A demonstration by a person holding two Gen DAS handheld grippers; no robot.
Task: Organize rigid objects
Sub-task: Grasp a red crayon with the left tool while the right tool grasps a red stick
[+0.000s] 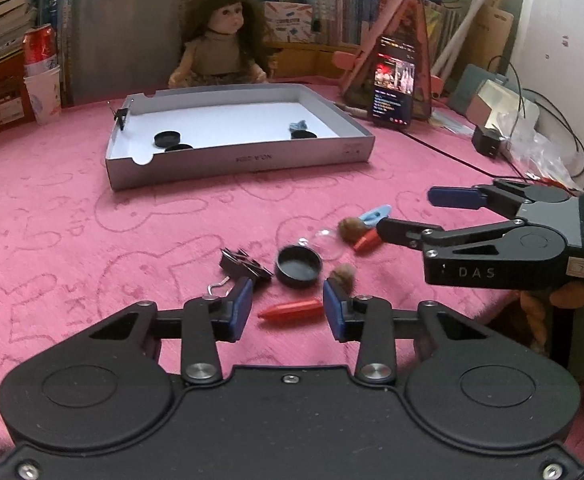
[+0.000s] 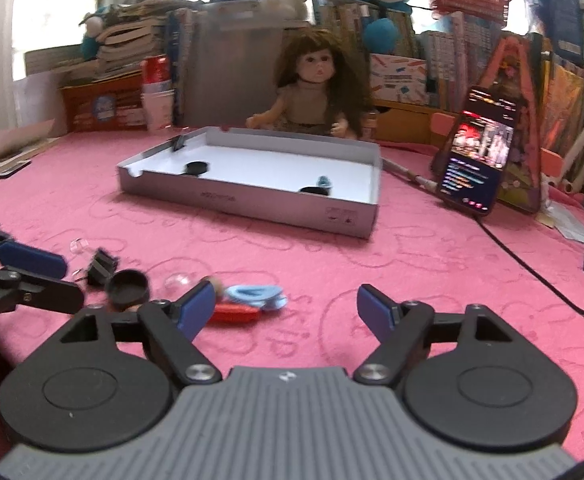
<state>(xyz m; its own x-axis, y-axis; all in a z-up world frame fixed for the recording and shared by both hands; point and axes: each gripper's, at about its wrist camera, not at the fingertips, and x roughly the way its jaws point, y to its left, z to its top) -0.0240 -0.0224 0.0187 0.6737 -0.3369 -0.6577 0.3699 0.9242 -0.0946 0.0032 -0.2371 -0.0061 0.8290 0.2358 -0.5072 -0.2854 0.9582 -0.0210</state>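
Light, stiff and slick, the red crayon-shaped piece (image 1: 292, 309) lies lengthwise inside the narrow left claw (image 1: 288, 300), pinched or not I cannot tell; its thicker middle offers a surer hold, while the right claw (image 2: 288, 300) gapes wide and empty

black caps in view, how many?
4. Three in the tray: two at its near-left, one at near-right. One on the pink cloth, open side up, ahead of the left gripper. More may be hidden.

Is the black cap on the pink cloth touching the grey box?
Apart. The left wrist view shows a wide stretch of pink cloth between the black cap and the grey box.
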